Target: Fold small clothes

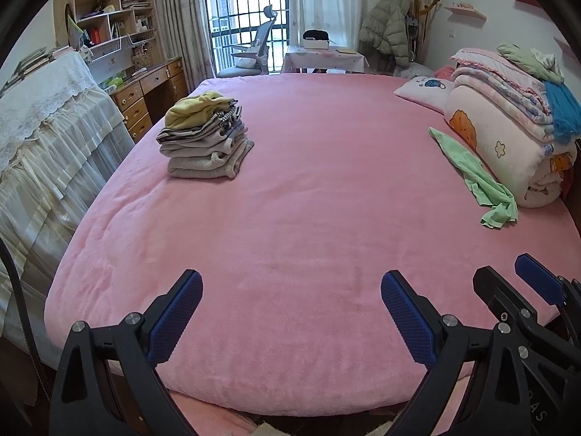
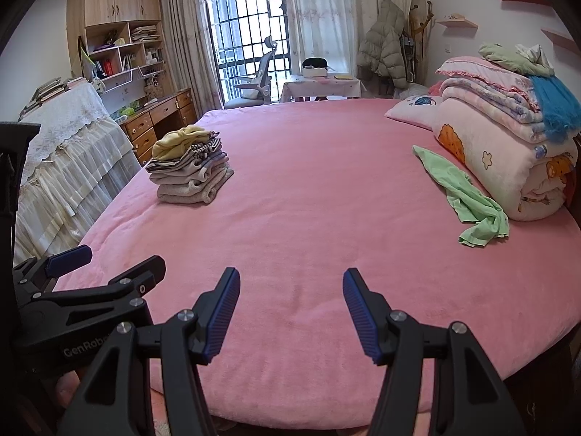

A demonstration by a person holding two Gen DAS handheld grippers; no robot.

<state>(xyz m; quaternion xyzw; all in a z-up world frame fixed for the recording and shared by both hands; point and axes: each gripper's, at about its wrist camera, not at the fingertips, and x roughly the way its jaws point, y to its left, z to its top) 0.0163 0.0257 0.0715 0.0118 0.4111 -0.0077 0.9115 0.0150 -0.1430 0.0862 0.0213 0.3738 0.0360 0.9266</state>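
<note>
A pile of folded small clothes (image 1: 205, 138) (image 2: 190, 167), topped by a yellow piece, rests on the left part of the pink bed (image 1: 308, 218) (image 2: 308, 225). A crumpled light green garment (image 1: 475, 178) (image 2: 468, 200) lies loose at the right, against the rolled bedding. My left gripper (image 1: 290, 283) hovers over the bed's near edge, open, nothing between its blue pads. My right gripper (image 2: 290, 279) is beside it over the same edge, also open and empty. Each gripper shows in the other's view: the right gripper (image 1: 508, 272) at lower right, the left gripper (image 2: 116, 258) at lower left.
Rolled and stacked blankets (image 1: 508, 123) (image 2: 508, 152) and a pillow (image 1: 425, 91) fill the bed's right side. A lace-covered piece of furniture (image 1: 47, 130) and a wooden desk (image 1: 149, 94) stand to the left. A chair (image 2: 254, 80) and small table (image 2: 323, 85) are beyond the bed.
</note>
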